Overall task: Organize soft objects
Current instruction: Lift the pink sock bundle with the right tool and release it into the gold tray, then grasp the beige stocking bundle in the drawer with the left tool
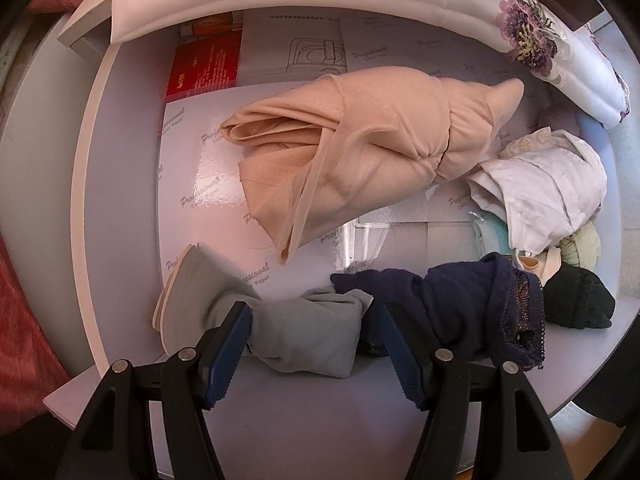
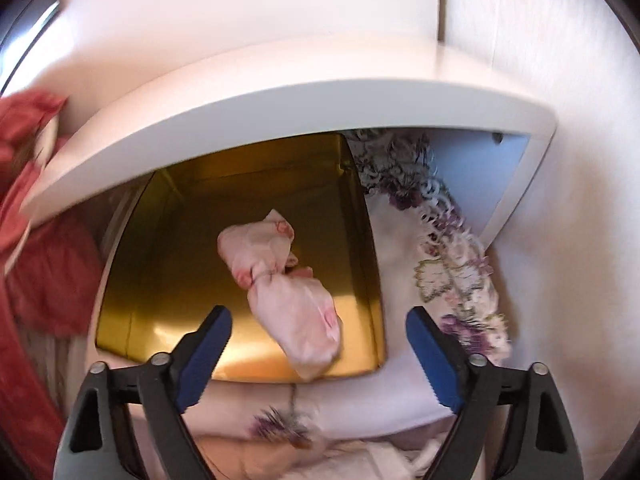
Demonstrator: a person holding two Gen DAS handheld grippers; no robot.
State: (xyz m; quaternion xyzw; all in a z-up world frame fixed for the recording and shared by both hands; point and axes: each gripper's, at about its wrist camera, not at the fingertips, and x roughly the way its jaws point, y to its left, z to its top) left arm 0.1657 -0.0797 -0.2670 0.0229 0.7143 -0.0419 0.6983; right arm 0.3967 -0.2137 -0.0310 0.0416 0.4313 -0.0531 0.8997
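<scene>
My left gripper (image 1: 312,332) points down into a pale drawer (image 1: 92,184). Its blue pads press on a rolled grey cloth bundle (image 1: 308,320), whose left end sticks out past the left finger. A dark navy lace garment (image 1: 460,304) lies against the right finger. Beyond them rests a large folded beige garment (image 1: 360,136). In the right wrist view my right gripper (image 2: 318,316) stands open, nothing between its pads. Just beyond it a knotted pale pink bundle (image 2: 288,292) lies inside a gold tin box (image 2: 192,248), apart from both fingers.
A crumpled white cloth (image 1: 540,192), a dark green item (image 1: 576,300) and papers fill the drawer's right and back. White embroidered fabric (image 1: 532,36) drapes over the back rim and beside the gold box (image 2: 448,256). A white shelf (image 2: 280,108) overhangs the box; red fabric (image 2: 44,264) hangs left.
</scene>
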